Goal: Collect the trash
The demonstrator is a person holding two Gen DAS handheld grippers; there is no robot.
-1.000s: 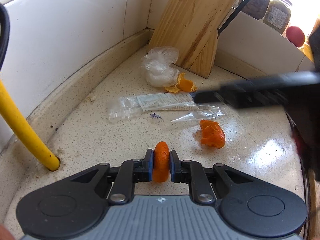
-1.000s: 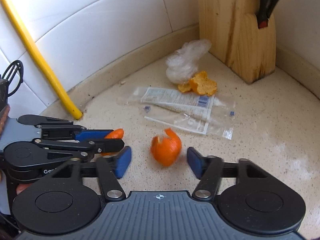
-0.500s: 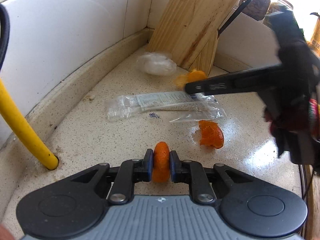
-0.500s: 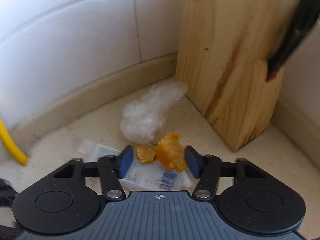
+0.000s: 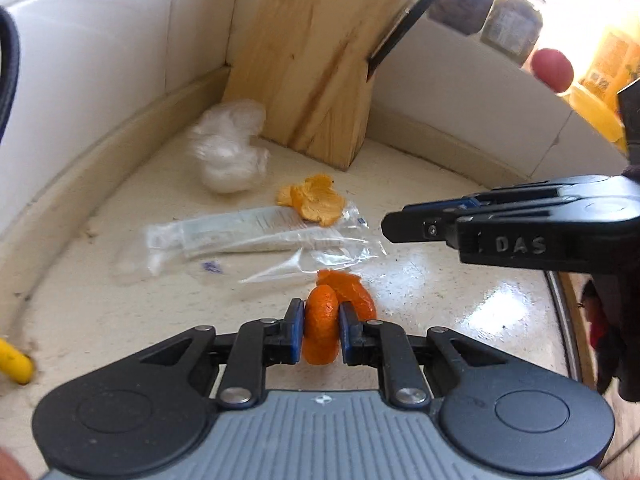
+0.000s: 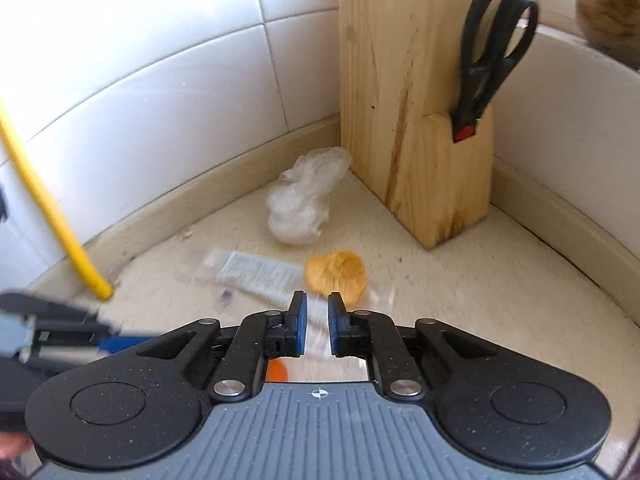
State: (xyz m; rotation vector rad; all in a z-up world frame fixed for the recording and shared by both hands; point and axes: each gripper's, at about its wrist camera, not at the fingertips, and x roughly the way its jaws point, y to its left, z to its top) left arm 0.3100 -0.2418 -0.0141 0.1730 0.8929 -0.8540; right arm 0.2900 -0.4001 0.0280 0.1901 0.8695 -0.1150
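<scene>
My left gripper (image 5: 321, 330) is shut on a piece of orange peel (image 5: 320, 320), held low over the speckled counter (image 5: 440, 288). A second orange peel (image 5: 354, 294) lies just behind it. A paler peel (image 5: 316, 200) rests on a clear plastic wrapper (image 5: 248, 236), also seen in the right wrist view as peel (image 6: 336, 276) and wrapper (image 6: 260, 276). A crumpled plastic bag (image 6: 304, 200) lies by the knife block. My right gripper (image 6: 317, 324) hovers above the wrapper with its jaws narrowed to a small gap and nothing between them; it shows from the side in the left wrist view (image 5: 390, 224).
A wooden knife block (image 6: 408, 120) with black scissors (image 6: 492, 52) stands in the tiled corner. A yellow hose (image 6: 52, 216) runs down to the counter at the left. Jars (image 5: 512, 24) and a red fruit (image 5: 552, 68) sit on the ledge behind.
My right gripper pulled back from the pale peel and its jaws narrowed without taking anything. The left gripper moved forward and right with its peel, close to the second peel.
</scene>
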